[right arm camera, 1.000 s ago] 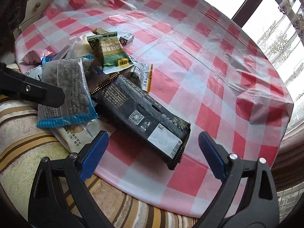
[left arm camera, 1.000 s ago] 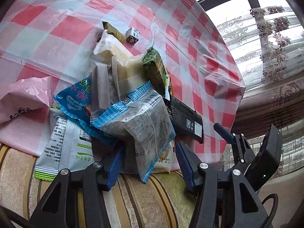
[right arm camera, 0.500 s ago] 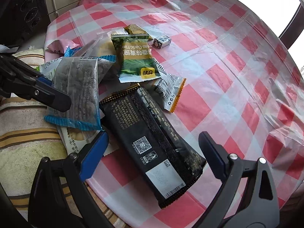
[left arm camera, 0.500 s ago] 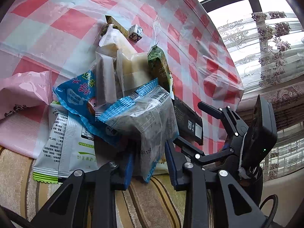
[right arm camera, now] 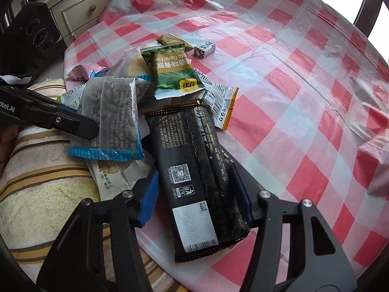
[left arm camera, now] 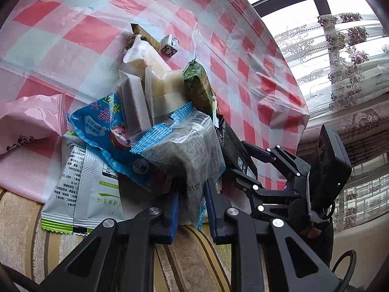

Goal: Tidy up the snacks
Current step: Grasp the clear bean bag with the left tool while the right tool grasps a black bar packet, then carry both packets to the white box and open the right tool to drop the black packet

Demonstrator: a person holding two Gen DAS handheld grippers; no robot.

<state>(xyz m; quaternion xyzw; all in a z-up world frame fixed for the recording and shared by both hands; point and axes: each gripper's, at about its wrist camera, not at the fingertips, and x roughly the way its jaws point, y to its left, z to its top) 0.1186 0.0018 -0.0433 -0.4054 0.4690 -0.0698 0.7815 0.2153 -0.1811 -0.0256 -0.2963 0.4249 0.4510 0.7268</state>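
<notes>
A heap of snack packets lies at the near edge of the red-checked table (right arm camera: 279,77). My left gripper (left arm camera: 192,206) is shut on the clear blue-edged packet of dark snacks (left arm camera: 187,150), which also shows in the right wrist view (right arm camera: 109,114). My right gripper (right arm camera: 197,199) has its jaws closed in around the long black packet (right arm camera: 192,163), one pad against each long side. A green garlic-pea packet (right arm camera: 175,73), a blue packet (left arm camera: 102,124), a white-green packet (left arm camera: 80,187) and cream wafer packs (left arm camera: 155,82) lie in the heap.
A small white patterned cube (right arm camera: 204,48) and a gold-brown wrapper (right arm camera: 170,40) lie beyond the heap. A pink bag (left arm camera: 26,124) sits at the left. A striped cushion (right arm camera: 36,170) lies under the table's near edge. A white drawer cabinet (right arm camera: 80,12) stands behind.
My left gripper's jaws closed on the blue-edged packet. My right gripper moved forward over the black packet and its jaws closed in against the sides.
</notes>
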